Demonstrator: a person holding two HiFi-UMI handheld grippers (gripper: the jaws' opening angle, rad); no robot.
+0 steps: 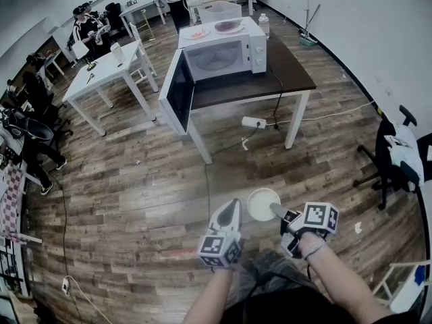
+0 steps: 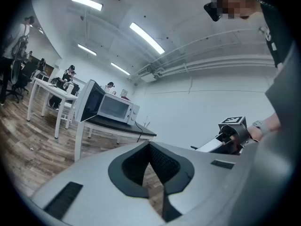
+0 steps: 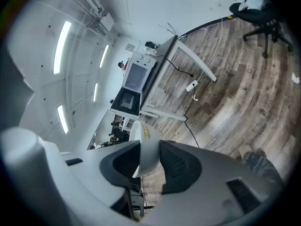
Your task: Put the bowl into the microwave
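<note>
The right gripper (image 1: 278, 212) clamped the white bowl (image 1: 260, 201) by its rim, low in the head view. The left gripper (image 1: 231, 206) beside it was closed, empty; the open microwave (image 1: 219, 52) stood upper centre

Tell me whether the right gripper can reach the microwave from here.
Probably not yet: the right gripper, holding the bowl, is far across the floor from the microwave. Its door stands open.
</note>
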